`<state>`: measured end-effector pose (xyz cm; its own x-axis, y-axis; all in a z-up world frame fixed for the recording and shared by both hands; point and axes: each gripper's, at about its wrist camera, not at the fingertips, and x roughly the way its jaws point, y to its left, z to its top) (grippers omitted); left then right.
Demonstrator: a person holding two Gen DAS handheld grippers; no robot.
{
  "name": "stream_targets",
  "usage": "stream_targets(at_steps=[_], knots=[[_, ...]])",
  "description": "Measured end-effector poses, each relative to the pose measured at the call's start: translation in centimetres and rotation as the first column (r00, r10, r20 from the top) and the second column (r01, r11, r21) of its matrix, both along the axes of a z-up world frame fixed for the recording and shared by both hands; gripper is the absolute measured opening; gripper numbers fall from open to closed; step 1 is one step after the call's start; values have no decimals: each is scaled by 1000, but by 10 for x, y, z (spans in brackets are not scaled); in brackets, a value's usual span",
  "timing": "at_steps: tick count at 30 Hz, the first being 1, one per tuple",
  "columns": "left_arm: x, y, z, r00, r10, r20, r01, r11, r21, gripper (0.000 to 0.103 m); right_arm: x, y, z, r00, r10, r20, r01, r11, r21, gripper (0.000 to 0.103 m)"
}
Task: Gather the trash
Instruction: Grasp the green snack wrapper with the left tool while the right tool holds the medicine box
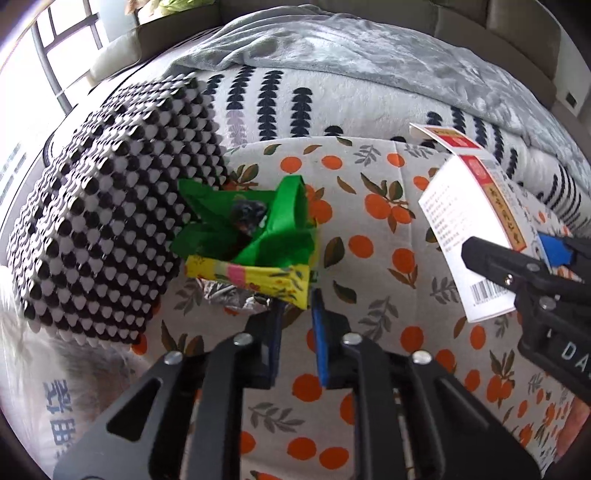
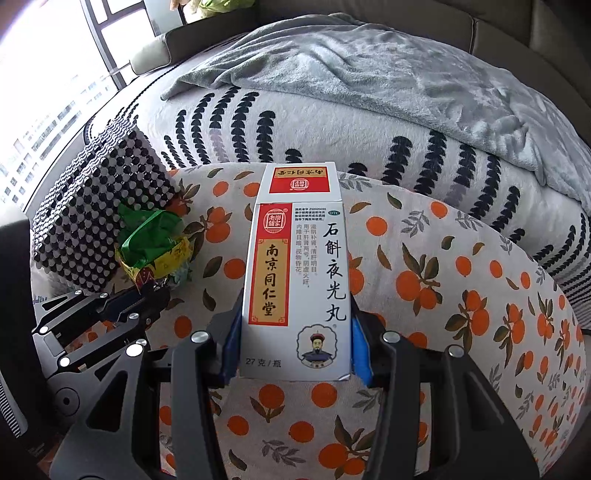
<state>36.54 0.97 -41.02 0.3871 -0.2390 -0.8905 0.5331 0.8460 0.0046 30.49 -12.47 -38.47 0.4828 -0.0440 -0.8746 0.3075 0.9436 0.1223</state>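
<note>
Right claw (image 2: 295, 332) clamps a white medicine box (image 2: 295, 280) above the cushion (image 2: 461, 295), so one piece is collected. Left claw (image 1: 295, 314), narrowed, pinches the yellow-green wrapper (image 1: 251, 243) near the cushion's left edge; foil (image 1: 221, 295) beneath remains.

Daylit window (image 2: 44, 92) beside what seems a sofa (image 2: 517, 29) with grey blanket (image 2: 369, 74).

White-red medicine box (image 2: 295, 280) upright, flap open; green-yellow wrapper (image 1: 255, 243) crumpled on orange-print cushion (image 1: 369, 229).
</note>
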Motion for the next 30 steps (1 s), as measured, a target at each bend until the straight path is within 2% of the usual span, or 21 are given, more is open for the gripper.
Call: stream_targets(at_steps=[1,3,4,12,17,19,24,30], knots=[[0,1,1,1000,8,-5,-8,1000,-10,54,0,0,0,1000,1,2,-1,1000,2,46],[-3,7,9,998,45,32,-45,999,-20,74,-1,0,0,1000,4,4,-4,1000,5,46],[-5,9,12,997,58,52,-57,998,-23,78,0,0,1,1000,6,4,-6,1000,6,46],[4,11,18,995,62,81,-63,998,14,78,1,-1,3,1000,10,14,-10,1000,12,46],[18,8,5,996,73,42,-73,997,16,78,1,-2,1,1000,11,11,-11,1000,8,46],[20,9,1,997,73,26,-73,997,0,69,0,-3,1,1000,9,9,-9,1000,6,46],[15,8,1,998,61,35,-61,998,-7,59,-3,-6,0,1000,6,4,-6,1000,1,46],[1,8,8,998,45,37,-45,999,-8,57,-6,-3,8,1000,23,12,-23,1000,4,46]])
